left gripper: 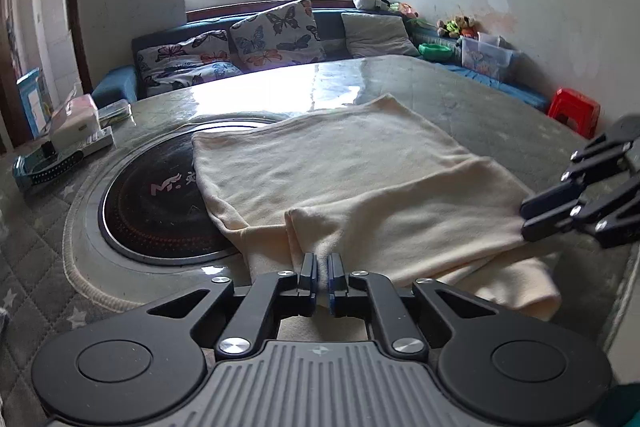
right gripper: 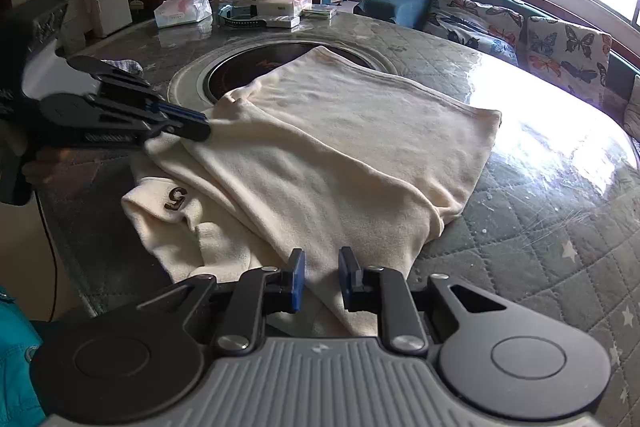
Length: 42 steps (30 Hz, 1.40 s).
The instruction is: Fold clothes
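Your soft cream fleece top lies spread on the shiny round surface, partly folded, with one corner over the black round cooker plate set in the middle. A brown number 5 shows on the layer under the fold, on the side away from the plate. Your left gripper is pinched tight on a bunched edge. Your right gripper has its jaws apart, with cloth lying between them. The top looks light, floppy and a bit stretchy. It will sag, so take hold at corners or hems.
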{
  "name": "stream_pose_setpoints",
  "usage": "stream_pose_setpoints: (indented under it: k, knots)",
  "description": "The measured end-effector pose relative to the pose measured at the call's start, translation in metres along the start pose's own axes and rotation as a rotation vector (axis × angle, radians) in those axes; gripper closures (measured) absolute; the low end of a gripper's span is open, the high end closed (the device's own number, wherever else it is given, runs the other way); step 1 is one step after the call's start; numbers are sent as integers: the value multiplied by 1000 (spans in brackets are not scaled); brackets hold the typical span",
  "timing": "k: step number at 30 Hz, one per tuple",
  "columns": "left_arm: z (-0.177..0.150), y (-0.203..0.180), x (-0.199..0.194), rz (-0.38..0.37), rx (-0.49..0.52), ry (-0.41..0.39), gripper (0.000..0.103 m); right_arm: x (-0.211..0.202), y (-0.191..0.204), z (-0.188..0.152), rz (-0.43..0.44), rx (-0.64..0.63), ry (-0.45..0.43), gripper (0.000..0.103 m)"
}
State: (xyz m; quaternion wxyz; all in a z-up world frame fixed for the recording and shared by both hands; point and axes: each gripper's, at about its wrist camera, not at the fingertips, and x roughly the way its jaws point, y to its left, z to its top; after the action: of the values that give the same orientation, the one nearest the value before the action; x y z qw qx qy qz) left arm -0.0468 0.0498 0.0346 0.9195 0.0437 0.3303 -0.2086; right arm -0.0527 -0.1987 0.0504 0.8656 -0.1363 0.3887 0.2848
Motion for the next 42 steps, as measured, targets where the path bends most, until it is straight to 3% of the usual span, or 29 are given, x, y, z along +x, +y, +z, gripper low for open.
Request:
stream_pose_setpoints:
  k: [6, 11, 15, 19, 24, 27, 33, 39, 42]
  knots:
    - [-5, 6, 9, 28, -7, 75, 93, 0, 0, -2, 7, -17, 11, 85]
    - [0, -3, -2, 104, 80, 1, 82, -7, 1, 3, 12, -17, -27, 85]
    - [12, -7, -4, 59, 89, -51, 82, -2, 0, 10, 19, -6, -45, 85]
    - [13, -8, 11, -10, 101, -46, 83, 11, 4, 13, 57, -3, -26, 85]
    - [6, -3, 30, 61, 128, -2, 83, 15, 21, 6, 115, -69, 33, 86]
    - [5, -3, 24, 52, 125, -14, 82, 12, 29, 6, 131, -98, 34, 86]
    - [10, -10, 16, 9, 139, -47, 82, 20, 20, 31, 125, -47, -60, 84]
    - [9, -6, 26, 15, 136, -25, 82, 47, 19, 37, 197, -8, -23, 82]
    - [8, -3, 23, 39, 128, -30, 82, 42, 31, 34, 240, -55, -26, 80]
